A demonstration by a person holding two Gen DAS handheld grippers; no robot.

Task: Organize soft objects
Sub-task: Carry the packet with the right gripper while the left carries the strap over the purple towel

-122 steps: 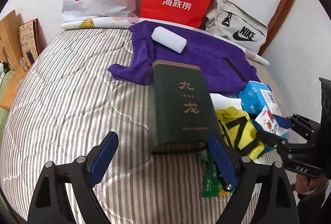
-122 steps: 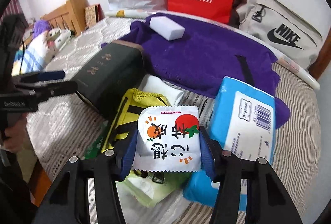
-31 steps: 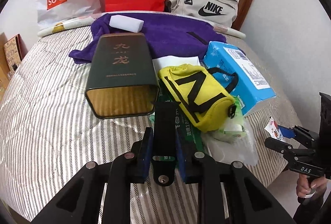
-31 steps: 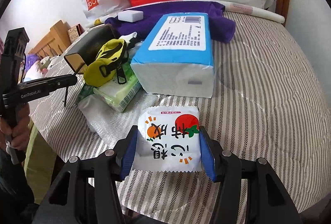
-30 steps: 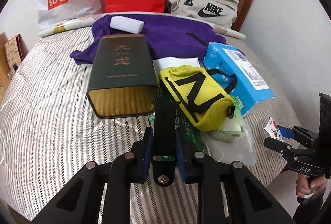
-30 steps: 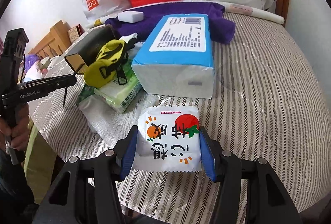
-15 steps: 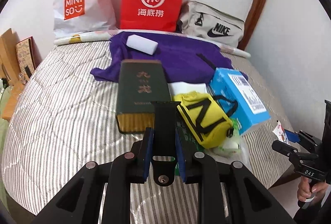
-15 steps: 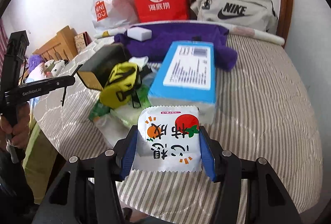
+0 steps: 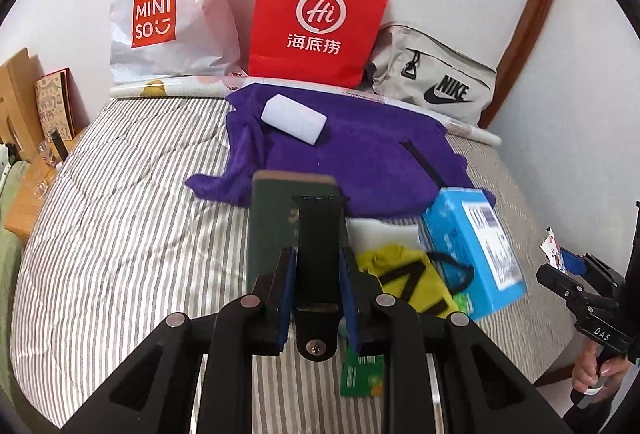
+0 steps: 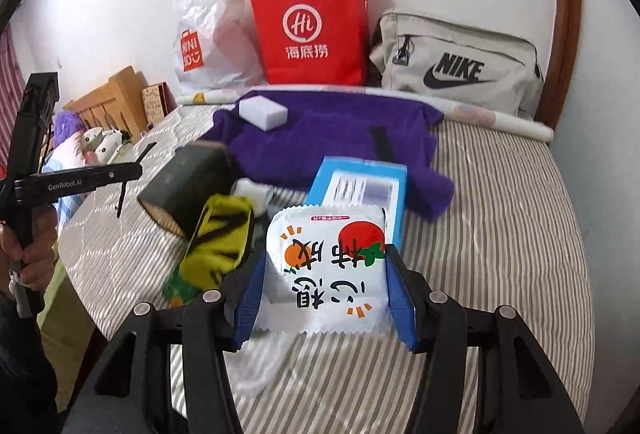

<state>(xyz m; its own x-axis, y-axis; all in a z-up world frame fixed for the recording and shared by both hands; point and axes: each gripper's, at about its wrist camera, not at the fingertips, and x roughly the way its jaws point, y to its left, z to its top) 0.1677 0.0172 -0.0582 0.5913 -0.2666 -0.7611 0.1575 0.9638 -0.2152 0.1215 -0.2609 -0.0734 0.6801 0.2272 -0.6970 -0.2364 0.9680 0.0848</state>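
**Both grippers lifted off the striped bed, each with its load**

The striped bed (image 9: 120, 234) lies further below both cameras than a second ago, and the wall with the red paper bag (image 9: 320, 17) and white Miniso bag (image 9: 172, 1) now fills more of each view. The left gripper (image 9: 316, 286) stays clamped on a black strap (image 9: 320, 246), raised above the dark green box (image 9: 272, 218) and yellow pouch (image 9: 404, 274). The right gripper (image 10: 326, 286) still pinches the white snack packet (image 10: 328, 266), now in front of the blue tissue pack (image 10: 360, 185) instead of the bare cover
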